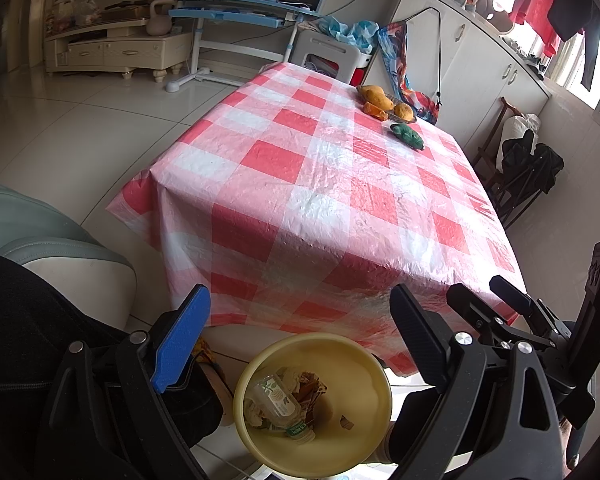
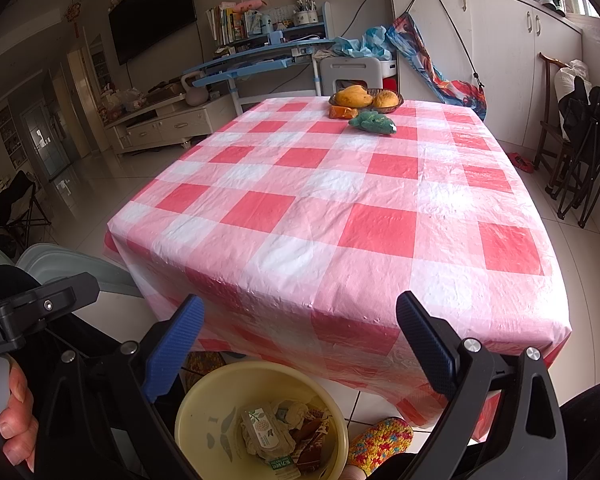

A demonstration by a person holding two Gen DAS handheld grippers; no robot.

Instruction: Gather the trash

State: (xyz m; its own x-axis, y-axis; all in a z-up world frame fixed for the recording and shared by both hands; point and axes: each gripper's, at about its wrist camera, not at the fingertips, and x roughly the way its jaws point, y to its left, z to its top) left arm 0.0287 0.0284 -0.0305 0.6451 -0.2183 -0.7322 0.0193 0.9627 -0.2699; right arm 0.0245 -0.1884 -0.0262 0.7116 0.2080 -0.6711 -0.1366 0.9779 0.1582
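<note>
A yellow bin [image 1: 364, 376] [image 2: 204, 408] stands on the floor at the table's near edge. In it lie a clear plastic bottle [image 1: 278, 404] [image 2: 264, 432], crumpled tissue and brown wrappers. My left gripper [image 1: 300, 332] hangs open just above the bin with nothing between its fingers. My right gripper [image 2: 300, 340] is also open and holds nothing, above the bin's far rim. The red and white checked table [image 1: 320, 184] [image 2: 340, 200] carries no loose trash that I can see.
At the table's far end sit a bowl of mangoes [image 2: 366, 98], an orange packet [image 2: 342, 112] and a green plush toy [image 2: 374, 122]. A person's knitted slipper [image 2: 380, 440] rests beside the bin. A grey-green seat [image 1: 28, 224] is at the left. Folding chairs [image 2: 580, 148] stand at the right.
</note>
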